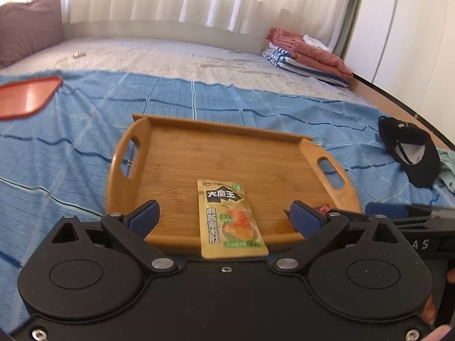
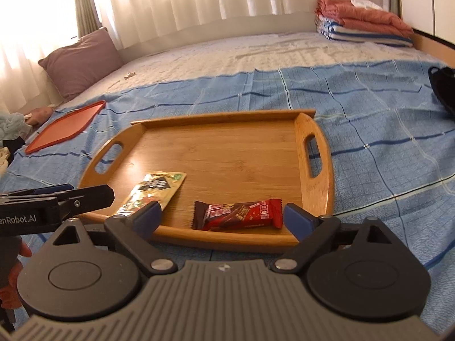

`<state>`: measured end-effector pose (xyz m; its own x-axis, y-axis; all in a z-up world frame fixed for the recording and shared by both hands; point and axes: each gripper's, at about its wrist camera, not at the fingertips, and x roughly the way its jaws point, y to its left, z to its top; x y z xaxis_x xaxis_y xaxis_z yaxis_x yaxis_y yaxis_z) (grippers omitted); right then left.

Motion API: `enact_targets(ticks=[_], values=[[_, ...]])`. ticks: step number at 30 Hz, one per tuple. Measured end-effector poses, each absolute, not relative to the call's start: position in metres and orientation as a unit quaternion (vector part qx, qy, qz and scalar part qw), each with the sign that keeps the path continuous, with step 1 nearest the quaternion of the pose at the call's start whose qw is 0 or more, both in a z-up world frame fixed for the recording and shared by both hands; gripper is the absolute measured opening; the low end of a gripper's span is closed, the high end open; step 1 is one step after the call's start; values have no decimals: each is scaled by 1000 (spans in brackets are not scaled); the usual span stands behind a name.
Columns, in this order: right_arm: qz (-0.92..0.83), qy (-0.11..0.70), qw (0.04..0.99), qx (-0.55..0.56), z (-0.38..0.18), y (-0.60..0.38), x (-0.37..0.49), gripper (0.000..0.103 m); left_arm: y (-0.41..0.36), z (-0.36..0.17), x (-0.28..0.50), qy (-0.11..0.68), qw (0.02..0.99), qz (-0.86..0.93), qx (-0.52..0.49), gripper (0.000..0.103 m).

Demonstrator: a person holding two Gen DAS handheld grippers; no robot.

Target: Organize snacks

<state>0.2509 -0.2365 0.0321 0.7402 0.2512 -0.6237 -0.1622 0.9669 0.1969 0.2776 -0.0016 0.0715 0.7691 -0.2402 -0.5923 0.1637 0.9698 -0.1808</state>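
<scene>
A bed spread with a blue checked cotton sheet (image 2: 355,130) is serving as the work surface, with white curtains glowing behind it. The left gripper (image 1: 224,217) is hanging with its blue-padded jaws spread wide and gripping nothing; between them, lower down, a tan and green flat foil snack pouch (image 1: 229,218) is lying loose on the rectangular bamboo tray with cut-out handles (image 1: 216,147), its near end poking over the tray's front rim. The right gripper (image 2: 220,217) is likewise standing wide apart and empty, with a dark red and brown wrapped snack bar (image 2: 237,214) lying crosswise on the tray just beyond its pads, near the front rim and a little apart from the pouch.

Further out, a flat orange-red plastic lid (image 2: 65,129) is resting on the sheet to the tray's left, a black cap (image 1: 409,153) to its right, and folded pink and striped blankets (image 2: 364,21) and a mauve pillow (image 2: 82,62) are sitting near the far edge.

Both snacks appear to be set down, so the placing step seems to be finishing. The next move probably calls for pulling both grippers clear without nudging the overhanging pouch, then seeking further snacks; none are showing here.
</scene>
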Motion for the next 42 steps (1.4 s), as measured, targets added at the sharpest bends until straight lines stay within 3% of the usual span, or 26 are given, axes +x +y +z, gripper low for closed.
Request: enact_targets(ticks=[17, 37, 39, 42], values=[[161, 284, 945, 6, 80, -222, 123, 103, 14, 118, 127, 270, 954, -127, 10, 103], [159, 274, 948, -29, 43, -213, 49, 103, 34, 74, 36, 248, 963, -92, 46, 103], [156, 277, 948, -23, 38, -212, 49, 103, 34, 65, 35, 254, 961, -93, 54, 98], [148, 290, 946, -2, 30, -213, 49, 103, 31, 50, 35, 266, 957, -91, 71, 82]])
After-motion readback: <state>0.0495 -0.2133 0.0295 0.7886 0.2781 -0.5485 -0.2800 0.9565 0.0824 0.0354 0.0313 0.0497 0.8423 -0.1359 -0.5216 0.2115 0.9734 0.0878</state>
